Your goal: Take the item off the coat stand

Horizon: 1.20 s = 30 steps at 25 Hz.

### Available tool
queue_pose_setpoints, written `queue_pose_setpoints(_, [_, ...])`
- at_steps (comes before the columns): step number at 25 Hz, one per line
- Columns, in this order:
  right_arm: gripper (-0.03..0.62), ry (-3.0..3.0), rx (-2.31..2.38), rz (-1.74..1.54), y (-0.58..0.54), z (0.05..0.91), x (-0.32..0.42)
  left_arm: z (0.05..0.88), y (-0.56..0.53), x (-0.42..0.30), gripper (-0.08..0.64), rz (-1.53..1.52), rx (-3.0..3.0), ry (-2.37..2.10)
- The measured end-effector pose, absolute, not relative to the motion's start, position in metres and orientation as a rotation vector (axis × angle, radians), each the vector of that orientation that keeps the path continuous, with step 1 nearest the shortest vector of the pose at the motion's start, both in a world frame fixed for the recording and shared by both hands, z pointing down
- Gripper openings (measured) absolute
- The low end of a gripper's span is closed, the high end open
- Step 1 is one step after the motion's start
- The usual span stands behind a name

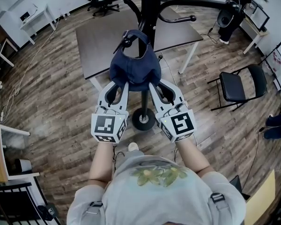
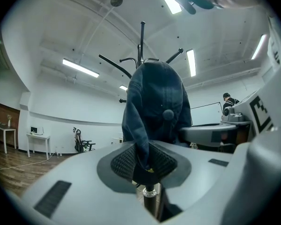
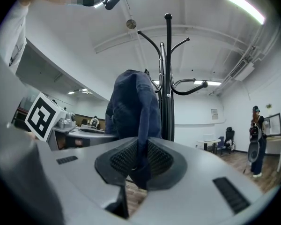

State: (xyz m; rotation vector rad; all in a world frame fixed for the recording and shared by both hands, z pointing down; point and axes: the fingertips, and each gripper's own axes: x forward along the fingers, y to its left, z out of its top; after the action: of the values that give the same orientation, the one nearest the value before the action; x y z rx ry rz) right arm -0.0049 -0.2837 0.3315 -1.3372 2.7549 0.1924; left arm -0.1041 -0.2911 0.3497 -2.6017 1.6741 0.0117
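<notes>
The navy cap (image 1: 133, 70) hangs on a coat stand (image 1: 150, 3) hook. The left gripper (image 1: 116, 86) and right gripper (image 1: 161, 85) each have jaws pinched nearly closed on its lower edge. It looks like light, floppy fabric, best held there.

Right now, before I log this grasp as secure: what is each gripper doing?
Left gripper: closed, pinching the edge of the dark blue fabric baseball cap.
Right gripper: closed, pinching the same cap's edge.
</notes>
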Motion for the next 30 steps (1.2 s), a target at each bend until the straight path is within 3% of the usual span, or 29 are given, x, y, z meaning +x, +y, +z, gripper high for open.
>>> queue_pose_setpoints(30, [0.054,2.8,-1.259,0.136,-0.205,0.368,0.004,0.388,-0.201,-0.096,0.079,0.004,-2.586,1.769])
